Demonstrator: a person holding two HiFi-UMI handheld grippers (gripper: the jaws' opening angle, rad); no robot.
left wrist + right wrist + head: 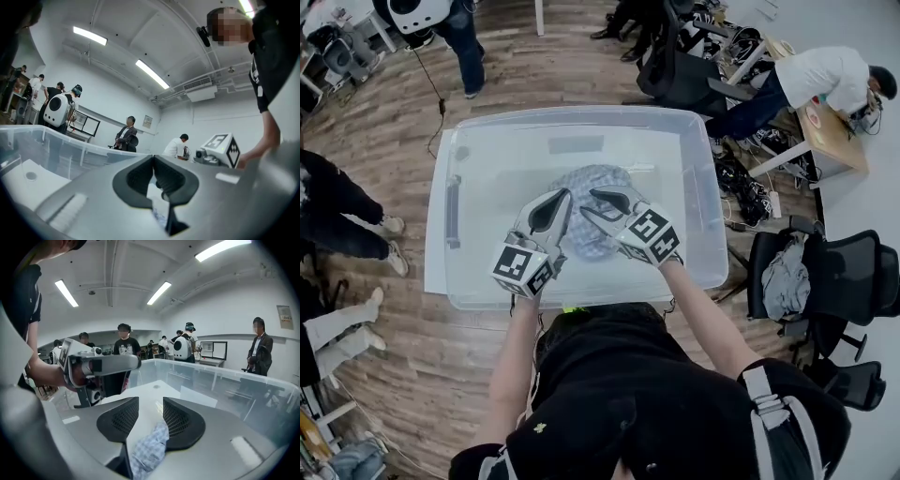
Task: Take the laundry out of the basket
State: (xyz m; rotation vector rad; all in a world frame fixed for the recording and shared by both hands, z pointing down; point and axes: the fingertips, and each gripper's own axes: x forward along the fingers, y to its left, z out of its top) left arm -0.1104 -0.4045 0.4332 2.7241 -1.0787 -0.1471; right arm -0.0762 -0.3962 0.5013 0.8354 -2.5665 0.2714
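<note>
Left claw (154, 161): ribbed pads pressed tip to tip. Right claw (150, 404): part-open, crumpled checked cloth (150, 446) seen loose between pads; clear plastic bin (211, 376) ahead.

Both the left tool (555, 202) and the right tool (605, 202) cover much of the checked cloth (592, 176) in the head view. The left gripper view shows only a sliver of it at 6 o'clock behind closed jaws; whether they pinch it is unclear. The right gripper view's bottom edge cuts it off.
</note>
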